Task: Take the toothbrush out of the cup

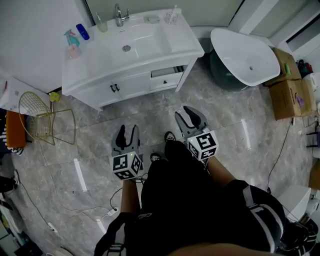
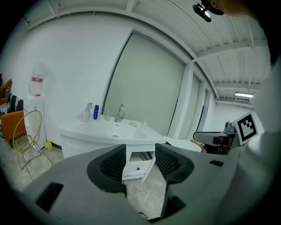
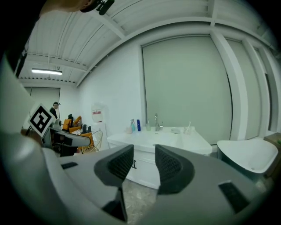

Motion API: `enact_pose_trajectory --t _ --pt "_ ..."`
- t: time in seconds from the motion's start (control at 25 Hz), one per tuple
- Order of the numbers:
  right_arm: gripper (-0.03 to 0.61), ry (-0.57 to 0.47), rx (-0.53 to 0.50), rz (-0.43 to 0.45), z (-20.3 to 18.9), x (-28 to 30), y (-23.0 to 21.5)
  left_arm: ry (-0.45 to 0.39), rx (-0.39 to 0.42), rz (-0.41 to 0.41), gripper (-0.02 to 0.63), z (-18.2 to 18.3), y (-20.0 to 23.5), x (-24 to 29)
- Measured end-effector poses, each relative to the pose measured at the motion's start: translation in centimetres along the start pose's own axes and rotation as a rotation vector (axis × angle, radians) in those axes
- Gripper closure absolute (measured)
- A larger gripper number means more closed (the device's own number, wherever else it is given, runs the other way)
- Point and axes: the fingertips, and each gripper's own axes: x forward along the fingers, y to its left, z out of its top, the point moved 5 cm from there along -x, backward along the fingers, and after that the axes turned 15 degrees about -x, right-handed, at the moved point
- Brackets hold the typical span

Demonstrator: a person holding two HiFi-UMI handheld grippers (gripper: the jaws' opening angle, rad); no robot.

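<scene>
A clear cup [image 1: 171, 16] with a white toothbrush in it stands at the back right of the white vanity top [image 1: 150, 47]. It also shows small and far off as the cup [image 2: 143, 124] in the left gripper view and the cup [image 3: 188, 129] in the right gripper view. My left gripper [image 1: 127, 131] and right gripper [image 1: 190, 114] hover side by side over the floor, well short of the vanity, both pointing at it. The left gripper [image 2: 139, 161] stands open with nothing between its pads. The right gripper [image 3: 144, 163] is open and empty too.
The vanity has a tap [image 1: 119, 15], a spray bottle [image 1: 71, 39], a blue bottle [image 1: 82, 31] and a half-open drawer [image 1: 167, 75]. A white bathtub [image 1: 245, 57] and cardboard boxes [image 1: 290, 85] sit to the right, a gold wire chair [image 1: 42, 117] to the left. Cables lie on the floor [image 1: 95, 210].
</scene>
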Motion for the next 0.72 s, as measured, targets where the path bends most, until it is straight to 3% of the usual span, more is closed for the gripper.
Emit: enact_pose_trajectory --t 0.32,0.72 --pt "0.421 -0.027 -0.005 -0.027 0.4 6.6 -6.2 -0.025 0.042 0.009 0.402 4.1 0.7 8.0" --pt "0.408 -0.075 0.032 0.011 3.0 17.5 -16.4 -0.025 0.105 0.030 0.397 11.4 -0.9 21.1"
